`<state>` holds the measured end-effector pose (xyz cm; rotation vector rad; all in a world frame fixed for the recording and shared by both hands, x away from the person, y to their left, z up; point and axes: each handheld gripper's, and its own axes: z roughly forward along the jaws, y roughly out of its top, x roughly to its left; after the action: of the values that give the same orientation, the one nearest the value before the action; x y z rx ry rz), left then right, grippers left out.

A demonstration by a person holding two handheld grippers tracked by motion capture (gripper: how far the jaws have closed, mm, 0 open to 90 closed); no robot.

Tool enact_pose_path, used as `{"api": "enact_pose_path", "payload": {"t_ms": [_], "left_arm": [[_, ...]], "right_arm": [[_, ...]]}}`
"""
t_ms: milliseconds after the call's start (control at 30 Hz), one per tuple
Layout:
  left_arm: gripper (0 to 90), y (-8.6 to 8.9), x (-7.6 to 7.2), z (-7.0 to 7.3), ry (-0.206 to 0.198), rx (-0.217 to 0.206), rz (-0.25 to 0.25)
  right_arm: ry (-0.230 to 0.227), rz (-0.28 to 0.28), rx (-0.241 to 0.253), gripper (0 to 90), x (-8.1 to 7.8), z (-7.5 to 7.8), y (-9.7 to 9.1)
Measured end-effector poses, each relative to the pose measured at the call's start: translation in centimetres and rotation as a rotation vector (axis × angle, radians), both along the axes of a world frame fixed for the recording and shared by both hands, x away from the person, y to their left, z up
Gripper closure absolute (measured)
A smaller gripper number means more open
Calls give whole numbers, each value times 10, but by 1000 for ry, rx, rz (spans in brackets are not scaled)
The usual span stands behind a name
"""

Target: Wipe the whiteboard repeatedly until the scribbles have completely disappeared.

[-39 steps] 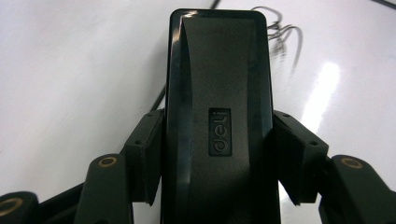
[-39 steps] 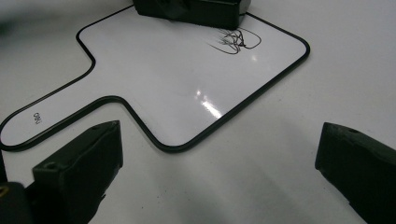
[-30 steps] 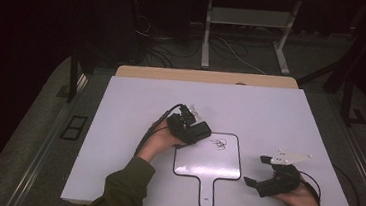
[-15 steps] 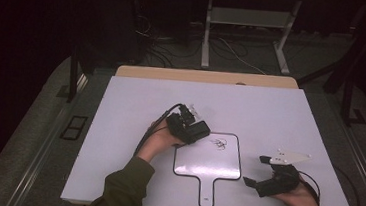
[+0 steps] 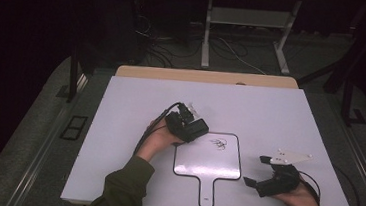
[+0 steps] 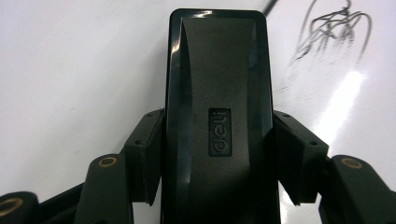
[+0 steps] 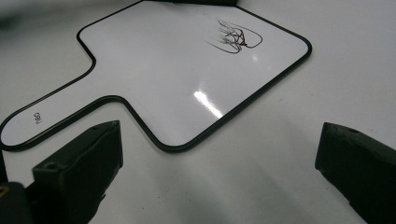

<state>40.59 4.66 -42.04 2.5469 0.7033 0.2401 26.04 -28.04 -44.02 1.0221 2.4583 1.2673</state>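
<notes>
Your left gripper [image 5: 194,130] clamps a black plastic eraser block [image 6: 219,116] at the upper left corner of the black-rimmed, paddle-shaped whiteboard [image 5: 208,161] near the worktop's [image 5: 117,142] front edge, while your right gripper [image 5: 258,171] gapes empty.

Bright table [image 5: 270,110], dark bkgd, glare on whiteboard [image 7: 205,100]

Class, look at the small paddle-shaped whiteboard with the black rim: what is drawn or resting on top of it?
On the paddle-shaped whiteboard, a dark ink scribble sits near its upper edge. The black eraser, gripped in the left gripper, reaches its corner; anything beneath the eraser is hidden.
</notes>
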Motion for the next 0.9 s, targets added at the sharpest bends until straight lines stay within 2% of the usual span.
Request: {"api": "enact_pose_path", "payload": {"t_ms": [133,233,400,500,600,767,900], "left_arm": [[390,7,2,-1,-4,-10,29],[390,8,2,-1,-2,-8,32],[390,1,-2,0,-5,7,6],[389,-5,-5,-1,8,18,-27],[389,-12,-8,-1,3,26,-50],[389,-7,-5,-1,6,17,-36],[390,-1,-2,-1,-11,18,-9]], "right_arm": [[0,-1,0,0,0,0,0],[0,-1,0,0,0,0,0],[3,-3,0,0,0,0,1],[3,-1,0,0,0,0,1],[2,-1,-1,0,0,0,1],[-1,-3,0,0,-1,0,0],[-2,-2,0,0,0,1,-1]]}}
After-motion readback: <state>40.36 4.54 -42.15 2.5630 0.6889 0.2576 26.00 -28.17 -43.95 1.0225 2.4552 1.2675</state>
